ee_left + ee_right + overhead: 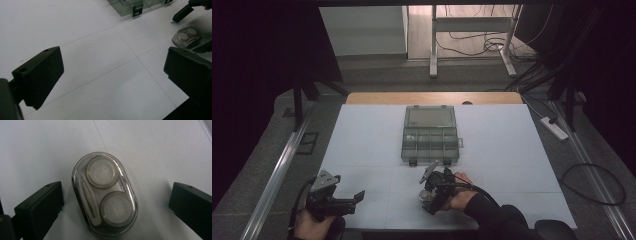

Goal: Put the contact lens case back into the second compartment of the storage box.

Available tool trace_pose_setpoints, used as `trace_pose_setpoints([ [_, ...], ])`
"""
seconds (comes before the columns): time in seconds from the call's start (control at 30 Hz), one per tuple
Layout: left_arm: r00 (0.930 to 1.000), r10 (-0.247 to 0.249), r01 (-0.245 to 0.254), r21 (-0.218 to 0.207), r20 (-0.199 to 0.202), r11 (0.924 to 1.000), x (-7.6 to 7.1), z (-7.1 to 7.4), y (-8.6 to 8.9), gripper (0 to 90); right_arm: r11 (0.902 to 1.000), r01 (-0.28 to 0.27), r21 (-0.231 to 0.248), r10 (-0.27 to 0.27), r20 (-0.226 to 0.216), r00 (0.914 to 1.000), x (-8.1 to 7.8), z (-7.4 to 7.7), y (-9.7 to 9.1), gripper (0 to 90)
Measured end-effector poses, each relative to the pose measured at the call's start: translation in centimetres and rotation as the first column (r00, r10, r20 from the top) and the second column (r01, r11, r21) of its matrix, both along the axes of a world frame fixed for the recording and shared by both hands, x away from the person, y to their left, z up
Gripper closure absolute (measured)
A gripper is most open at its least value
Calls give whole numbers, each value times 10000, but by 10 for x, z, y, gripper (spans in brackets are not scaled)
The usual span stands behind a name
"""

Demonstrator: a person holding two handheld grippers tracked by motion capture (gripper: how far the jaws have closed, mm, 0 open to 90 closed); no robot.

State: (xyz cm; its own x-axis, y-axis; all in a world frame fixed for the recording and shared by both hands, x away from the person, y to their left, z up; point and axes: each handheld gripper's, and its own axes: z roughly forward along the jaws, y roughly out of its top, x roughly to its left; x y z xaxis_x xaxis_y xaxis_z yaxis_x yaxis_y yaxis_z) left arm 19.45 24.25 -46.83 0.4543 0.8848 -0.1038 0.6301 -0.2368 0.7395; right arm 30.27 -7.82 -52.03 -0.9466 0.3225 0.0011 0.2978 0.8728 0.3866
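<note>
I hold my right tool [116,202] over a clear oval contact lens case [105,193], its two black jaws spread wide with the case lying between them and touching neither. The case rests flat on the white bench [512,150], just on my side of the smoky plastic compartment box [430,134], whose lid stands open at the far side. Through the case's clear cover I can see two round lens cups and a pair of white tweezers lying along one long side.

My left tool [112,75] sits well to the left of the case, low over the bench, its jaws also spread and holding nothing. From its view the case [186,37] lies off to the right, with one jaw of the right tool just past it and the front latches of the box beyond.

I judge this to be the approach before the grasp: the tool is lined up across the case's short width but has not yet closed. Next I need to lower a little, keep the case centred, and bring the jaws together on its long sides firmly enough that the smooth plastic does not slip, then lift it, probably toward one of the box's compartments.
</note>
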Motion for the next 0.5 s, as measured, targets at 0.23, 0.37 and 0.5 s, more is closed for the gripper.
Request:
trace_pose_setpoints([
  [0.23,10000,-9,9,30,14,10000,0,0,0,26,9998,-171,44,170,186,9997,-2,1,0,45],
  [0.37,10000,-10,10,49,23,10000,0,0,-1,26,9986,-476,225,471,253,9986,-4,4,-1,184],
  [0.5,10000,-13,13,60,24,10000,0,0,-1,26,9960,-831,318,823,244,9963,-7,9,-1,370],
])
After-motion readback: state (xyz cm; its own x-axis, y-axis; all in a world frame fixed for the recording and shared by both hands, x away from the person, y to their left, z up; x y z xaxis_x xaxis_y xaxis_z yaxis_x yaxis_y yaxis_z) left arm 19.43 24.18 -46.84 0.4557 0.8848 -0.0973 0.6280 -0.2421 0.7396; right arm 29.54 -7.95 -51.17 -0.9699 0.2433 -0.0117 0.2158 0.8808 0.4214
